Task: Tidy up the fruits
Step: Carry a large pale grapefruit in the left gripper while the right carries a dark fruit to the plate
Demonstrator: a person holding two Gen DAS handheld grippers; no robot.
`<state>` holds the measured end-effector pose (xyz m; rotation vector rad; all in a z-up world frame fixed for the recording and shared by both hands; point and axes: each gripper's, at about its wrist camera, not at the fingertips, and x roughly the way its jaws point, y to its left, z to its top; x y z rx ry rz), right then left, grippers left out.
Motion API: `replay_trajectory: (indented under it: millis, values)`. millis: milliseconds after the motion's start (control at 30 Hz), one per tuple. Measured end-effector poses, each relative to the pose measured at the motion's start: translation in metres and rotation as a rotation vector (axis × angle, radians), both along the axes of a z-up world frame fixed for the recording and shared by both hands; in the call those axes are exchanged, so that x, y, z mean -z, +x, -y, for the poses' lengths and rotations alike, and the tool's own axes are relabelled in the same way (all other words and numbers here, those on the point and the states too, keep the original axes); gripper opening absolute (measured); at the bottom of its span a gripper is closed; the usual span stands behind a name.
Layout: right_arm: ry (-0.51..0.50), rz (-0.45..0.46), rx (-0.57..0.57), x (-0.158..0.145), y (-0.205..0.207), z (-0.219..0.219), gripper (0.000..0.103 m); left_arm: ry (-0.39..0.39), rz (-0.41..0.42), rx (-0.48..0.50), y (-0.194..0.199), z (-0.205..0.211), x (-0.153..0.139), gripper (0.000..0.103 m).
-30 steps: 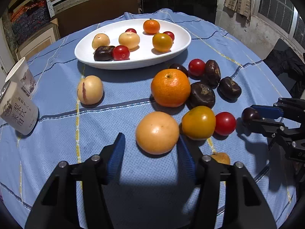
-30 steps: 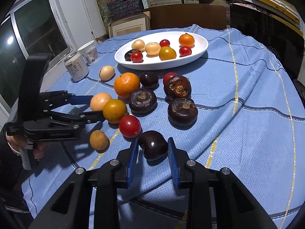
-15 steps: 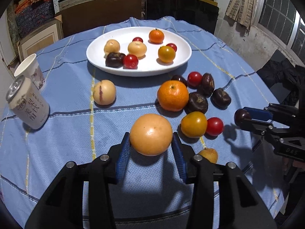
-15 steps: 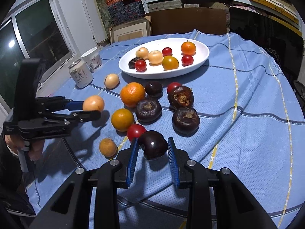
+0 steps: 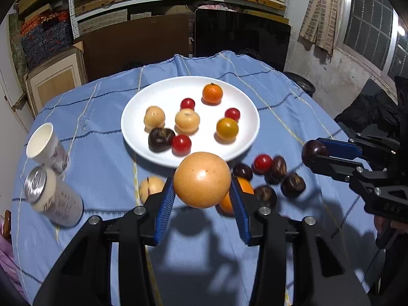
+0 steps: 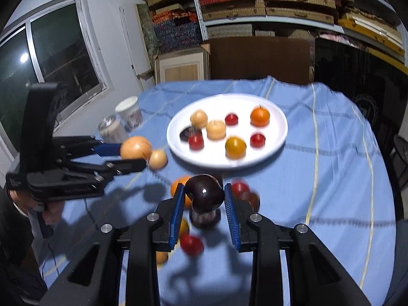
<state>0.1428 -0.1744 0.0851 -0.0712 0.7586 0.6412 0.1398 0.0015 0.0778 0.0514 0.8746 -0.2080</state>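
My left gripper (image 5: pixel 202 191) is shut on a large pale orange fruit (image 5: pixel 202 179) and holds it above the blue tablecloth, short of the white plate (image 5: pixel 163 94). My right gripper (image 6: pixel 204 199) is shut on a dark purple plum (image 6: pixel 204 194), also lifted; it shows at the right of the left wrist view (image 5: pixel 314 150). The plate holds several small fruits, among them an orange one (image 5: pixel 212 93) and a yellow one (image 5: pixel 227 128). Loose fruits lie on the cloth below the plate: a red tomato (image 5: pixel 262 162), dark fruits (image 5: pixel 292 184) and a pale one (image 5: pixel 151 187).
A drink can (image 5: pixel 54 199) and a paper cup (image 5: pixel 46 148) stand at the table's left side. Boxes and shelves stand behind the table. A dark bag (image 5: pixel 367 109) lies off the table's right side.
Both grippers have lifted their fruits off the cloth and moved up and toward the plate. The left gripper closed on the large fruit a second ago.
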Motion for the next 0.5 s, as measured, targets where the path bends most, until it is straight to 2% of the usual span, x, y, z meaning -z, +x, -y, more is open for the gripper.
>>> replay_trajectory:
  millis: [100, 267, 500]
  values:
    - [0.015, -0.007, 0.009, -0.002, 0.027, -0.012, 0.032, 0.010, -0.006, -0.015, 0.029, 0.002, 0.002, 0.042]
    - [0.074, -0.098, 0.070, 0.014, 0.083, -0.022, 0.032, -0.001, -0.039, -0.057, 0.076, 0.000, 0.014, 0.042]
    - [0.085, -0.164, 0.127, 0.041, 0.131, -0.037, 0.033, 0.007, -0.080, -0.078, 0.111, -0.002, 0.037, 0.042]
